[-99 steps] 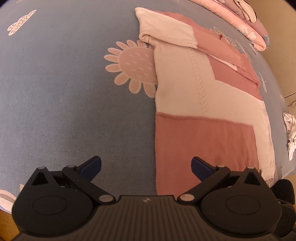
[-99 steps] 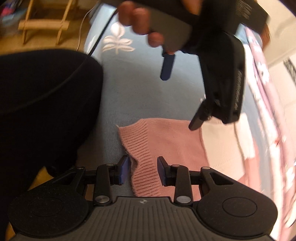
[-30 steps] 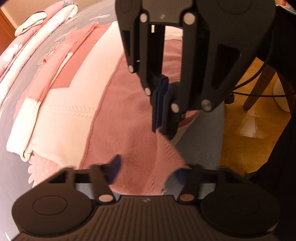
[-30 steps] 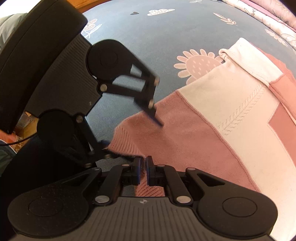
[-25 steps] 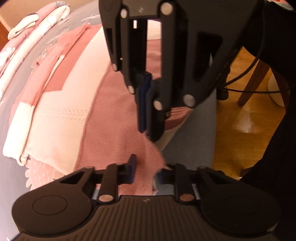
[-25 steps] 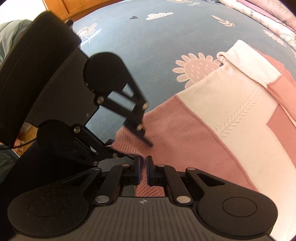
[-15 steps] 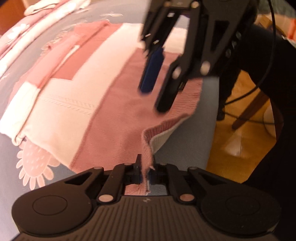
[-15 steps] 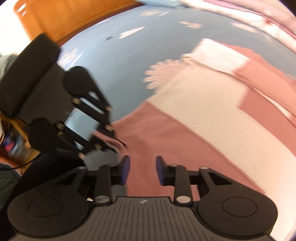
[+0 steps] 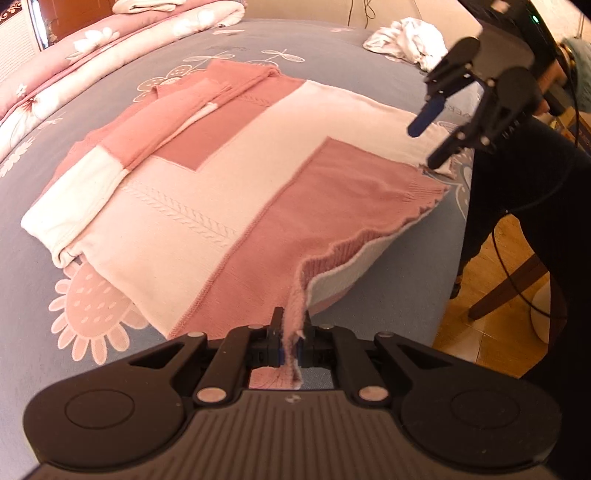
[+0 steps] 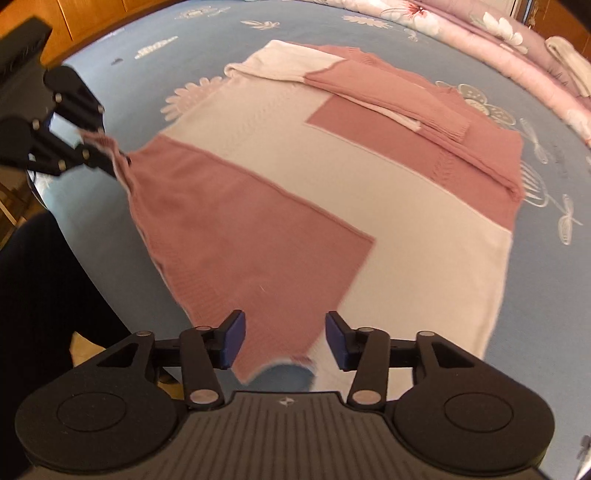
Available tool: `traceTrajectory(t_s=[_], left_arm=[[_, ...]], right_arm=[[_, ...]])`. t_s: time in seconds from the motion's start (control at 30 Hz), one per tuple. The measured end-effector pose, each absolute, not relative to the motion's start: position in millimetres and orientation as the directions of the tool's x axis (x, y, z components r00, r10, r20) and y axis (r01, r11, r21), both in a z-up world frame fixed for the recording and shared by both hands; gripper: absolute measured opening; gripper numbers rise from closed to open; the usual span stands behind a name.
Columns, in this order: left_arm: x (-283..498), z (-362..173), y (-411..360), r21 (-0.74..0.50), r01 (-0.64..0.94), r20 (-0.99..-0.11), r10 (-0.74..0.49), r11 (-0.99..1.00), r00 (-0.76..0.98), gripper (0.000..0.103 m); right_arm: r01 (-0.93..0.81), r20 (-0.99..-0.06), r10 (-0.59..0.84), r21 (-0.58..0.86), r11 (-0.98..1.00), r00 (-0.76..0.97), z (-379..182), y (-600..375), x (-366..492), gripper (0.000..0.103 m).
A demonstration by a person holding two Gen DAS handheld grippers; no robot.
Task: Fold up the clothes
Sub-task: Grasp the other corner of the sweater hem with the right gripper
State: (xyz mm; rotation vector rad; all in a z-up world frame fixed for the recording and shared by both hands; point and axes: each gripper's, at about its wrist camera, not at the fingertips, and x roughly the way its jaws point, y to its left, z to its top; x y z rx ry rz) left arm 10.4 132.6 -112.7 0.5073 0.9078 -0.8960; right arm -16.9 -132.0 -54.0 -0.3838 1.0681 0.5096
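Left gripper (image 9: 290,341): jaws clamped on pink hem corner of sweater (image 9: 207,192), corner lifted, tool pitched down. Right gripper (image 10: 284,341): jaws opening, pads clear of fabric, hem edge below gap, pitched down over near hem. Sweater flat on bed (image 9: 48,258), sleeves folded in. White cloth (image 9: 406,37) at far bed edge. Folded quilt (image 10: 480,26) beyond sweater.

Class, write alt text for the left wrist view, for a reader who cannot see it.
The left claw, shut, pinches the near hem corner of a pink and cream sweater spread on a blue-grey bedspread. The right claw, its jaws opening and empty, hangs over the far hem corner; a crumpled white cloth lies beyond.
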Motion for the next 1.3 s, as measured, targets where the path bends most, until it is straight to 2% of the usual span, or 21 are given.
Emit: traceTrajectory(t_s=[0.07, 0.2, 0.4, 1.07, 1.3], left_arm=[[19.2, -97.6, 133.4, 0.015, 0.830, -0.839, -0.444, 0.558, 0.314, 0.003], [33.0, -76.1, 129.4, 0.018, 0.816, -0.830, -0.446, 0.578, 0.334, 0.003], [39.5, -72.3, 132.5, 0.019, 0.801, -0.821, -0.448, 0.598, 0.354, 0.003], [65.6, -67.4, 131.0, 0.037, 0.758, -0.803, -0.432, 0.651, 0.410, 0.003], [71.9, -67.6, 130.1, 0.038, 0.747, -0.803, -0.424, 0.664, 0.418, 0.003]], right_arm=[[-0.570, -0.899, 0.184, -0.084, 0.817, 0.397, -55.8, -138.4, -27.9, 0.065], [-0.576, -0.909, 0.122, -0.144, 0.804, 0.398, -61.9, -148.4, -47.6, 0.065], [-0.576, -0.918, 0.030, -0.223, 0.786, 0.396, -75.9, -158.4, -59.0, 0.066], [-0.636, -0.896, -0.050, -0.352, 0.687, 0.441, -96.7, -156.7, -62.0, 0.071], [-0.661, -0.889, -0.038, -0.368, 0.654, 0.457, -98.7, -154.1, -66.9, 0.071]])
